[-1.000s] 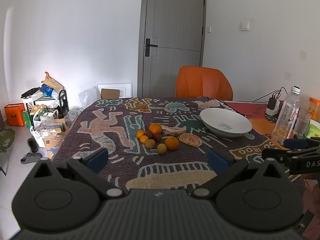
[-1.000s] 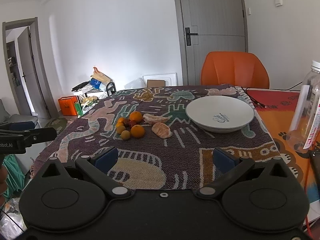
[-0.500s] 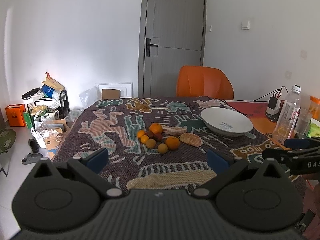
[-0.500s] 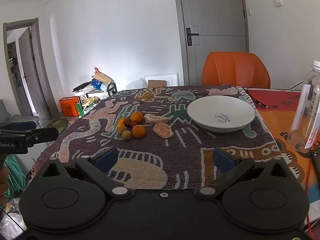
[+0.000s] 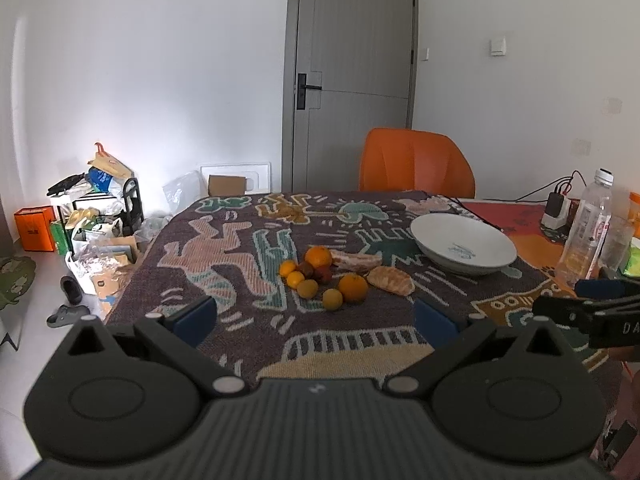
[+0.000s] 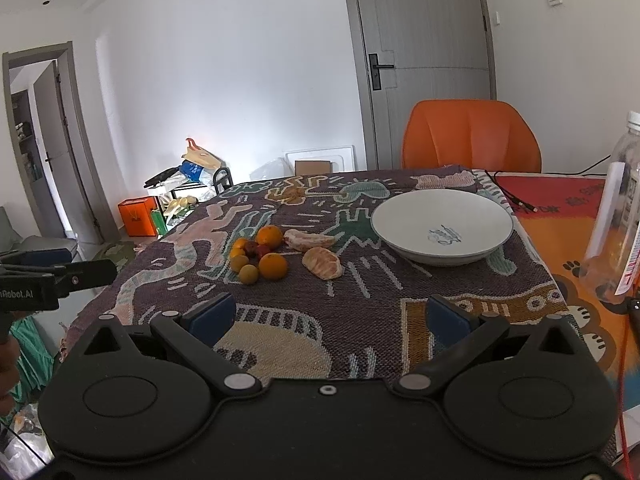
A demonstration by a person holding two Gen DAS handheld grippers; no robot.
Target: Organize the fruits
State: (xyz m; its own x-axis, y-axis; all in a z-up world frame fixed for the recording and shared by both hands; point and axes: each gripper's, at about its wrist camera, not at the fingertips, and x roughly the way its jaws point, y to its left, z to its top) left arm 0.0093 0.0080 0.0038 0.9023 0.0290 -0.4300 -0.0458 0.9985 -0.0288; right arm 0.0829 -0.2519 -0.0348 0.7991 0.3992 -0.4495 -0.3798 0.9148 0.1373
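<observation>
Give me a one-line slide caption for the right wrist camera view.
Open right gripper faces a patterned tablecloth with a cluster of fruit beside an empty white bowl.

Small dark fruits (image 5: pixel 316 272) mid-cluster, kind unreadable, water bottle (image 6: pixel 616 216) cut off at 3 o'clock, right tongs (image 5: pixel 600 308) partly out of frame, bowl (image 6: pixel 442 232) print illegible.

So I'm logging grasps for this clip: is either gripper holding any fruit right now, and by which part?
Nothing is held. The left gripper and right gripper are both open and empty, short of the fruit pile.
</observation>
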